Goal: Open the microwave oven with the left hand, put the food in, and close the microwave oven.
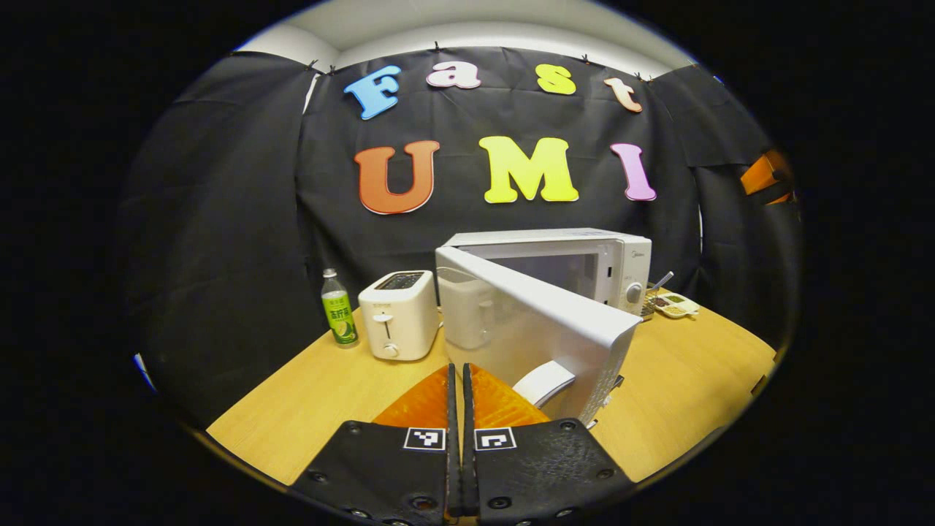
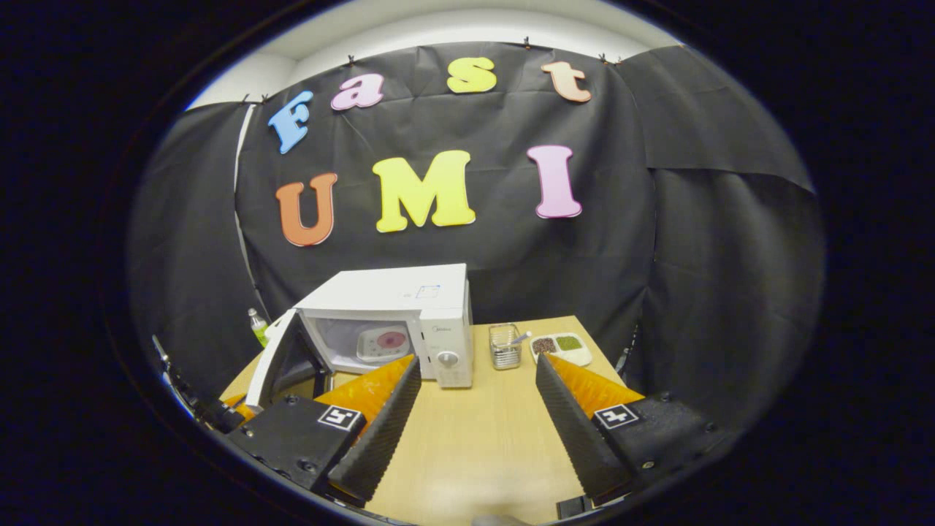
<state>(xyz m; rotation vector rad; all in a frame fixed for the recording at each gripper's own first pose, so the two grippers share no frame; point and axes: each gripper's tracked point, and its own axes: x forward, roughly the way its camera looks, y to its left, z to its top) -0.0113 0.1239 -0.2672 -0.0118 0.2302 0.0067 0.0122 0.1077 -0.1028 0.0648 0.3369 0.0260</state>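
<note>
With the white microwave oven (image 2: 398, 321) standing open on the pale wooden table (image 2: 482, 438), its door (image 1: 540, 321) swung wide, I log: pink-centred plate of food (image 2: 383, 343) already inside. Left gripper (image 1: 459, 409) clenched, empty; right gripper (image 2: 478, 409) released. Next: I judge door-closing. Brand badge too small to read.

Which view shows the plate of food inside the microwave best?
The right gripper view: it looks into the open white microwave at the white plate with pink food. In the left gripper view, the open door blocks the interior.
</note>
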